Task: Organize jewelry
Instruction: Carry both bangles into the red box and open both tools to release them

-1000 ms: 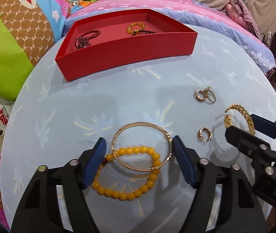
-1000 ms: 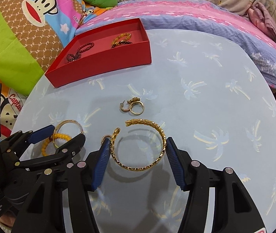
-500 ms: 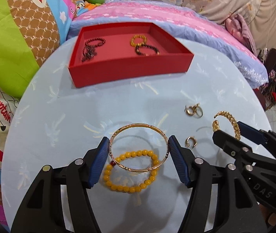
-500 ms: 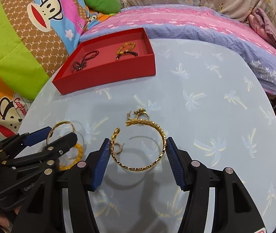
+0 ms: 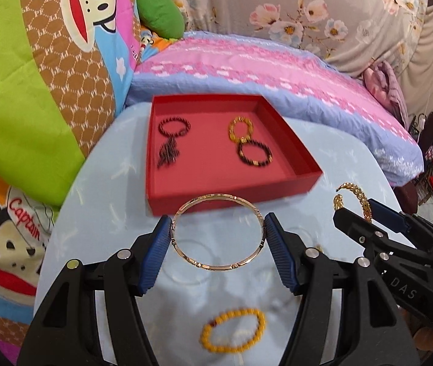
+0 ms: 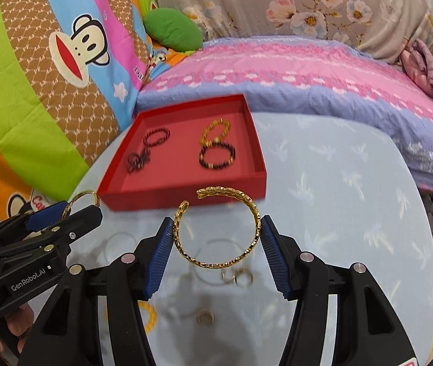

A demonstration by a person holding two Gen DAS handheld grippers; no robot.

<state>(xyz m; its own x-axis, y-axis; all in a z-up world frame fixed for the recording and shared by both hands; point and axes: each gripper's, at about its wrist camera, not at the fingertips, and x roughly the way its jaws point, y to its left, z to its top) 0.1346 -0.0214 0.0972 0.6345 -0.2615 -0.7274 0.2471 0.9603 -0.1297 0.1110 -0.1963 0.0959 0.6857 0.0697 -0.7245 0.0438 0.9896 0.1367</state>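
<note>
The left hand-held gripper [image 5: 218, 232] pinches a thin, smooth gold bangle [image 5: 218, 232]. The right hand-held gripper [image 6: 217, 232] clamps an open, braided gold cuff [image 6: 218, 228]

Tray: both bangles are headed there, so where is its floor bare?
Tray: bare along the near wall and the near right corner. Crowded farther back: dark beads left, gold bracelet and black bracelet right; a narrow strip runs between.

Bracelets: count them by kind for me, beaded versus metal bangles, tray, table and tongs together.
Beaded bracelets: 4 (tasselled dark one, gold one, black one in the red tray; yellow one on the table)
Metal bangles: 2 (thin bangle in left tongs, woven cuff in right tongs)
Total: 6
</note>
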